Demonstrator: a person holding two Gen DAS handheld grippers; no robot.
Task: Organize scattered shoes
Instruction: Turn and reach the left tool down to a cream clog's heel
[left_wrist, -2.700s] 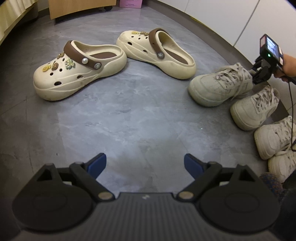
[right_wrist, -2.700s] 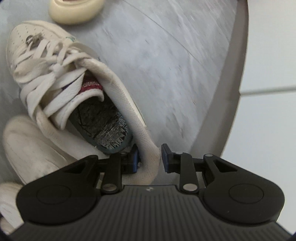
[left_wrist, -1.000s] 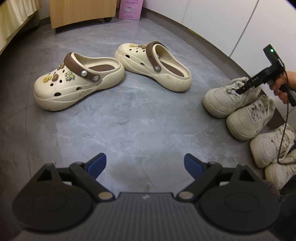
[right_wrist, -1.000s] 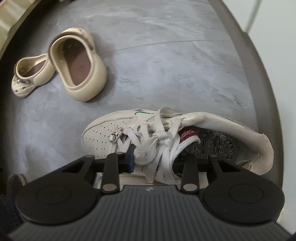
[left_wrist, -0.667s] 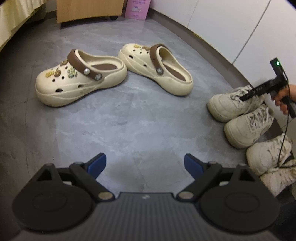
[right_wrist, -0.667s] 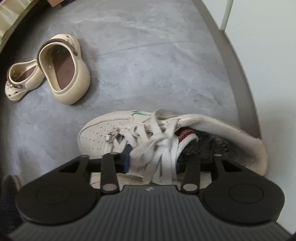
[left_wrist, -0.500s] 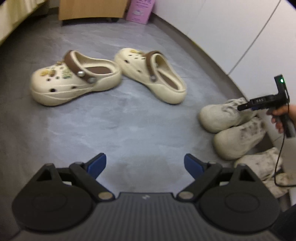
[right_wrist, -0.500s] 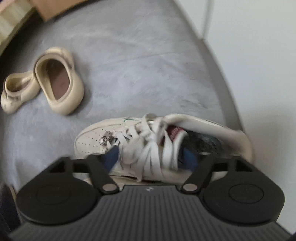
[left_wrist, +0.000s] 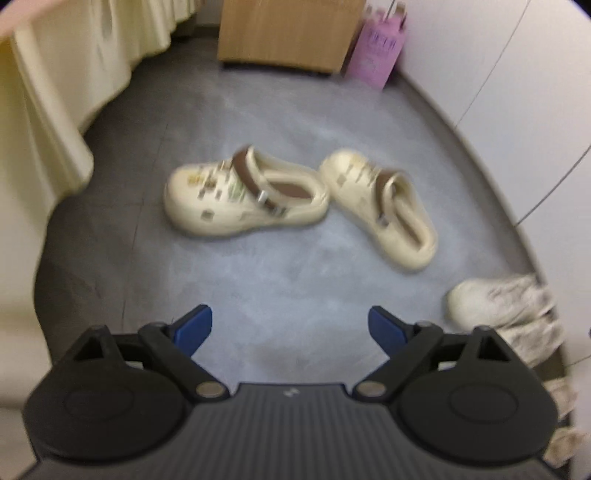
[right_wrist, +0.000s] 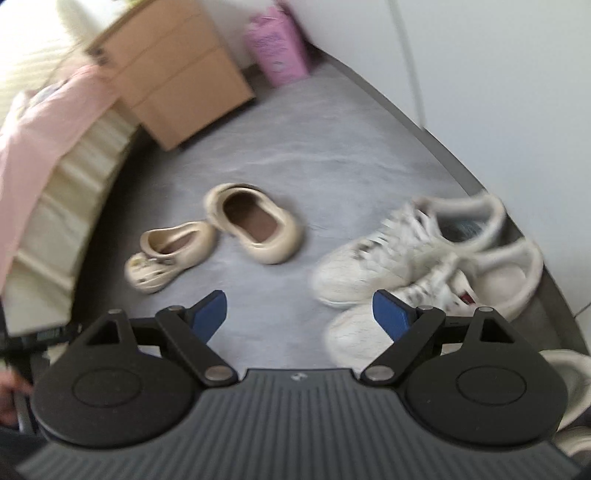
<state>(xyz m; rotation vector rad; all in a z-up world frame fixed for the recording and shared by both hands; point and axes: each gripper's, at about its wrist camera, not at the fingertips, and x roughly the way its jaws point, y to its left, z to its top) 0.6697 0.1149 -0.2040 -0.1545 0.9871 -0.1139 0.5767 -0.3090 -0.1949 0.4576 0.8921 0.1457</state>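
Note:
Two cream clogs with brown straps lie apart on the grey floor: one (left_wrist: 243, 199) at centre, the other (left_wrist: 384, 206) to its right, angled away. In the right wrist view they show as a small clog (right_wrist: 170, 251) and a larger one (right_wrist: 255, 221). White lace-up sneakers (right_wrist: 406, 251) stand side by side against the baseboard, with another (right_wrist: 436, 306) beside; one shows in the left wrist view (left_wrist: 498, 302). My left gripper (left_wrist: 290, 326) is open and empty above bare floor. My right gripper (right_wrist: 299, 314) is open and empty, raised left of the sneakers.
A wooden cabinet (left_wrist: 288, 33) and a pink bag (left_wrist: 376, 55) stand at the far wall. A bed with a cream valance (left_wrist: 55, 92) runs along the left. White cupboard doors (left_wrist: 517, 92) line the right. More white shoes (right_wrist: 569, 376) sit at the right edge.
My right gripper opened, let go of the white sneaker by the baseboard and pulled up and back. My left gripper lifted and tilted toward the far wall, staying open.

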